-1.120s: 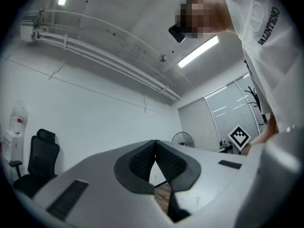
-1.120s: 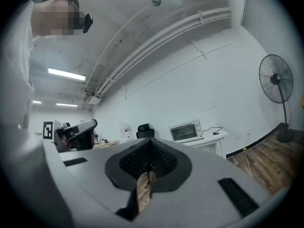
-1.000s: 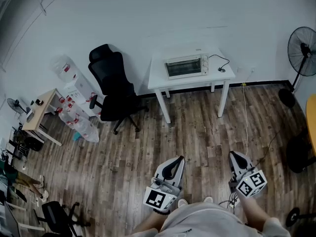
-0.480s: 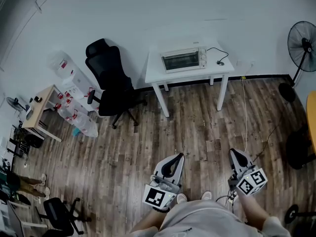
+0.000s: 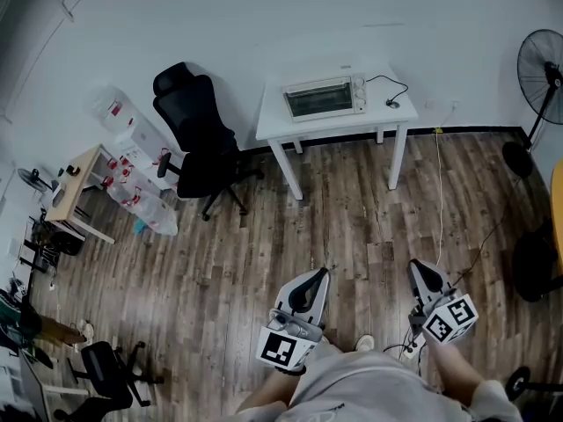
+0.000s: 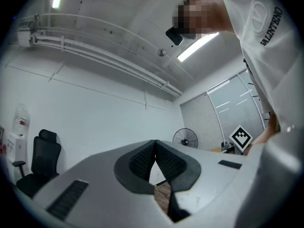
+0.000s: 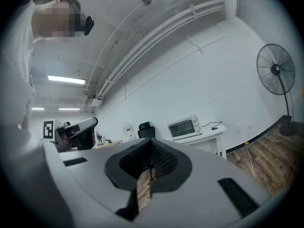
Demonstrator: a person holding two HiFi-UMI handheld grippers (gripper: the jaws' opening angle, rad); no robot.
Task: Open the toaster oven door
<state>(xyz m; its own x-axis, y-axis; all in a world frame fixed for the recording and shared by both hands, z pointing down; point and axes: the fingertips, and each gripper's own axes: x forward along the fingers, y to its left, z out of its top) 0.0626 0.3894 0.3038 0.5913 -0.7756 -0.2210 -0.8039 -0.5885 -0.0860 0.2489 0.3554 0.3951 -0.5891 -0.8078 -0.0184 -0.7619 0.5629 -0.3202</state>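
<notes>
Since the oven [image 5: 324,98] sits door-shut on the far tabletop [image 5: 387,121], well apart from the left tool [image 5: 312,277] and right tool [image 5: 420,272], both clenched on nothing, walk closer first, then part one tool's jaws to take the door's top edge squarely.

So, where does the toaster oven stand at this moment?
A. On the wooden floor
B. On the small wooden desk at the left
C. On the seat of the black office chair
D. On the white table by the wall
D: the head view shows the toaster oven standing on top of the white table.
</notes>
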